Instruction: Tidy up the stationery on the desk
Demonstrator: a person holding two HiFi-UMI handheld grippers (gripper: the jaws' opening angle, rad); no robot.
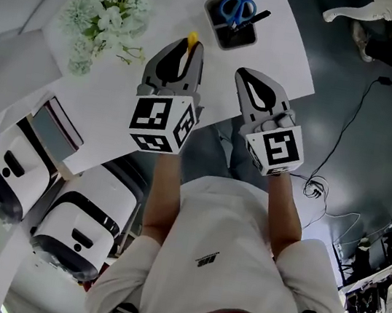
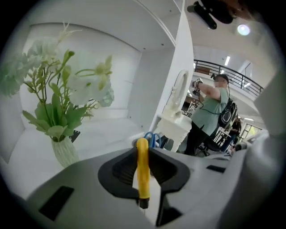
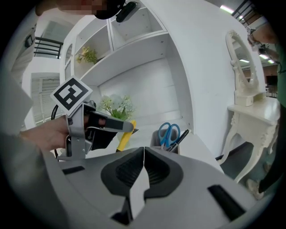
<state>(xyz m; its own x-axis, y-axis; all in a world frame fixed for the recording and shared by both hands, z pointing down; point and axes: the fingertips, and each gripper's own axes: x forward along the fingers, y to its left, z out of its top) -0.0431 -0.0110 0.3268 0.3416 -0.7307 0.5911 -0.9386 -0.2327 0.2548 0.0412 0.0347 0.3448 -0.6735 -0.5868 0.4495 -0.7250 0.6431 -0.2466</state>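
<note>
A yellow pen (image 2: pixel 142 172) is clamped upright between the jaws of the left gripper (image 1: pixel 186 49), held over the desk (image 1: pixel 286 56) just short of the holder (image 3: pixel 155 141), where scissors (image 1: pixel 238 8) are already stowed. The right gripper (image 3: pixel 144 150) is carried alongside, pressed together on nothing. Drop-off looks to be in hand: the pen must be lined up over the holder's mouth, lowered and released.

White desk (image 1: pixel 288 63): vase of pale flowers (image 1: pixel 104 16) at left, grey pen holder (image 1: pixel 231 25) at right, well apart
</note>
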